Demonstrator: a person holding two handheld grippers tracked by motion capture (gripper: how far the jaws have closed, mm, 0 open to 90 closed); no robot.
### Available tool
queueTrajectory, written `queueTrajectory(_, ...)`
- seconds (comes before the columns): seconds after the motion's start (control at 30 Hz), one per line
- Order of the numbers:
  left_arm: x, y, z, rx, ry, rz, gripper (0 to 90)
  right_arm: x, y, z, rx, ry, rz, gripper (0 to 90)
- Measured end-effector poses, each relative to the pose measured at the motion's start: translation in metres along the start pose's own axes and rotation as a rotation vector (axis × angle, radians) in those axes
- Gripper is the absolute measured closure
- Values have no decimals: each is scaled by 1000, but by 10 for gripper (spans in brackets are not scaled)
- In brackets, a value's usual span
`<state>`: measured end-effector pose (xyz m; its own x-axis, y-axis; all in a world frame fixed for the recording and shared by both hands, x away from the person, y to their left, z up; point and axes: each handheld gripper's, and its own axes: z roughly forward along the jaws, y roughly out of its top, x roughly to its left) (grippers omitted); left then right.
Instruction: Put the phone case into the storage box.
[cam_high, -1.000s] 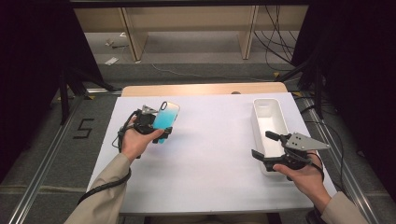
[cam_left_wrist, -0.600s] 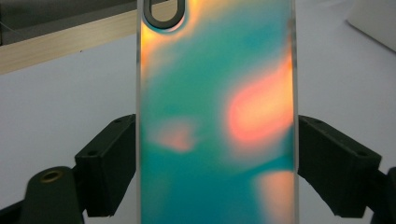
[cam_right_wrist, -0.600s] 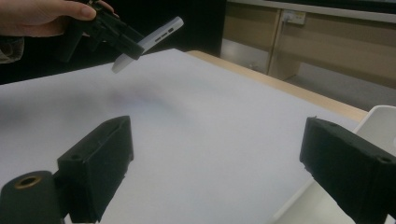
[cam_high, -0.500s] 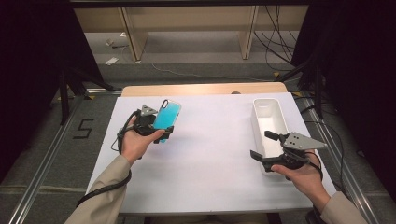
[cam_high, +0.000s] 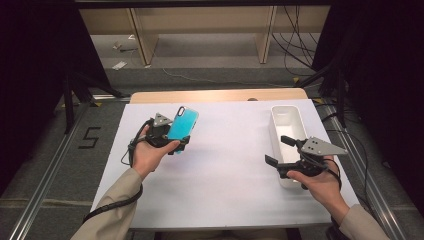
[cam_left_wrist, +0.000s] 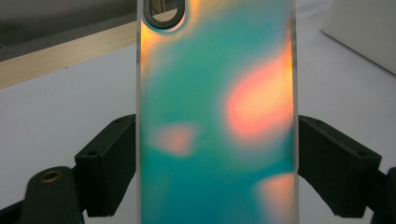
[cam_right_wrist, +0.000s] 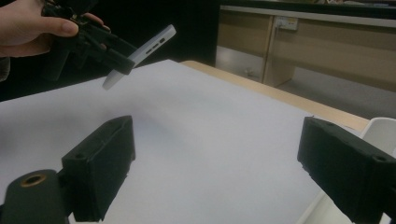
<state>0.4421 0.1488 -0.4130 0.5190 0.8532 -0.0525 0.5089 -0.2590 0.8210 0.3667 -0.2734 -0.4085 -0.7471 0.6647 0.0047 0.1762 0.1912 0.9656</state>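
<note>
From my feed: white surface (cam_high: 225, 185) with wooden far edge (cam_high: 215, 95). Grey carpet floor (cam_high: 45, 165) around it, "5" (cam_high: 89, 137) taped at left. Metal rails (cam_high: 47, 187) along both sides. Light wooden shelf unit (cam_high: 200, 22) behind, cables (cam_high: 295, 45) trailing underneath. Black curtains (cam_high: 30, 50) on both flanks.

The left gripper (cam_high: 172, 136) clamps a teal phone case (cam_high: 182, 123); the case tilts up beyond its jaws. The right gripper (cam_high: 281, 151) hovers open-jawed, just beside a white bin (cam_high: 287, 117).

Glossy iridescent teal-orange plastic phone case (cam_left_wrist: 217, 121); matt black plastic gripper jaws; smooth white paper-like table cover (cam_high: 225, 170); white plastic tray (cam_high: 287, 117), far right.
</note>
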Motion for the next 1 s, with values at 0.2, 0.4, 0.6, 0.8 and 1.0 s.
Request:
queueTrajectory(0.2,-6,-1,0,-1,-11,11,169,0,3,4,-9,-6,10,128)
queueTrajectory(0.4,-12,-1,0,0,-24,26,169,5,9,14,-6,4,8,130)
queueTrajectory(0.6,-18,-1,0,-3,-39,34,169,9,15,25,-10,22,2,134)
queueTrajectory(0.8,-25,-1,2,1,-60,44,169,12,19,32,-8,33,25,143)
queueTrajectory(1.0,-29,-1,3,2,-68,53,169,15,22,36,-17,39,45,147)
